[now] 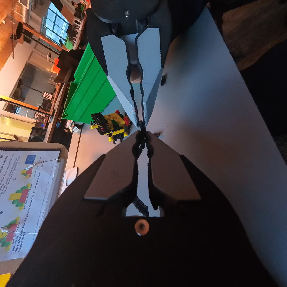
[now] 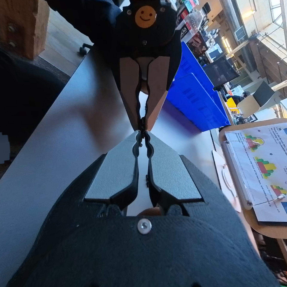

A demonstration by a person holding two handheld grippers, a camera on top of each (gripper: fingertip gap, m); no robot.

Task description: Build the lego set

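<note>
Mostly built: yellow-black model [image 1: 111, 126] sits mid-tabletop [image 1: 201, 139]. Left gripper [image 1: 142, 136] and right gripper [image 1: 141, 122] both pinch one small black chain piece [image 1: 141, 132] tip-to-tip, not yet attached.

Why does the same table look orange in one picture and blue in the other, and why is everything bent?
Left wrist view: warm orange light tints the table and the left claw; the green bin bows from wide-angle distortion. Right wrist view: cooler bluish light, soft claw shadows on the table, the blue bin curved, its background blurry.
</note>
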